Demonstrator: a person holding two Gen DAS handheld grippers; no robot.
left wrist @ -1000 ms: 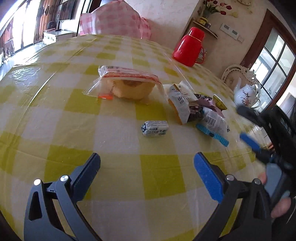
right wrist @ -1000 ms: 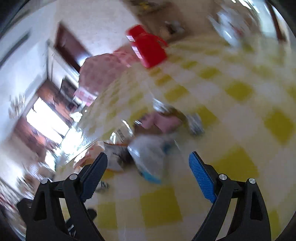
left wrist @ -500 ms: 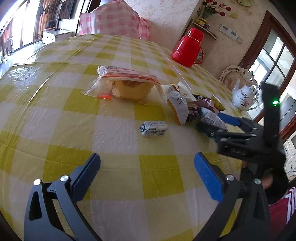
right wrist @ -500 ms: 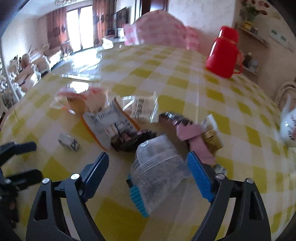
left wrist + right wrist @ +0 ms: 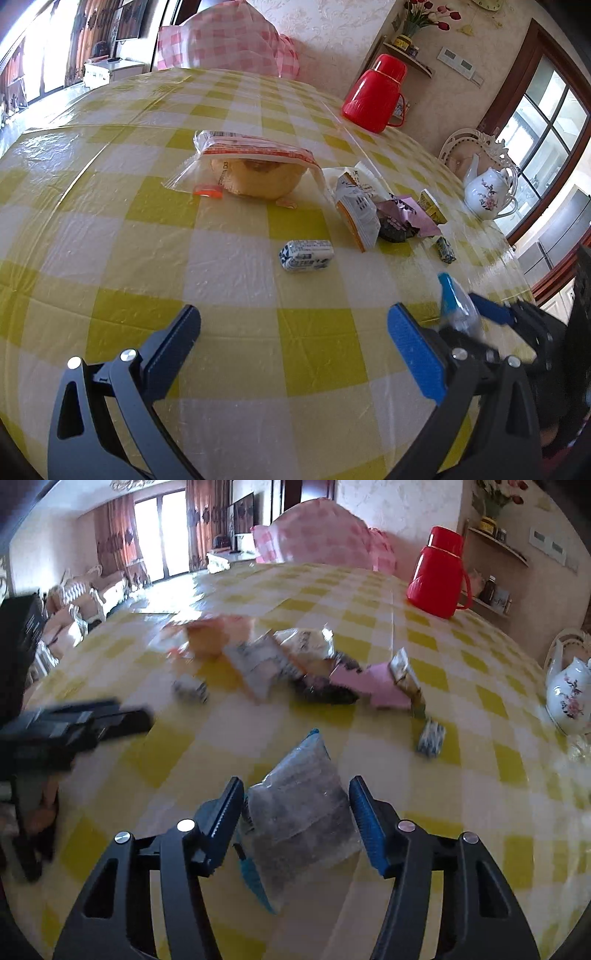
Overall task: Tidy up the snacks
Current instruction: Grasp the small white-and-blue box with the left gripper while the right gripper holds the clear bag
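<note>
My right gripper (image 5: 295, 808) is shut on a clear snack packet with a blue edge (image 5: 301, 812) and holds it over the yellow checked table (image 5: 480, 775); the packet also shows in the left wrist view (image 5: 456, 310). My left gripper (image 5: 293, 347) is open and empty above the table. Ahead of it lie a small blue-white candy (image 5: 306, 255), a bagged bun (image 5: 255, 166), an orange-white packet (image 5: 356, 210), a dark and pink wrapper pile (image 5: 402, 219) and a small blue packet (image 5: 445, 249).
A red thermos (image 5: 376, 94) stands at the far edge of the table. A white floral teapot (image 5: 487, 192) stands at the right. A pink checked chair cover (image 5: 229, 44) is behind the table. The left gripper shows at the left of the right wrist view (image 5: 74, 723).
My right gripper has closed on the clear packet and pulled it back from the snack pile toward the table's near edge. My left gripper has hardly moved.
</note>
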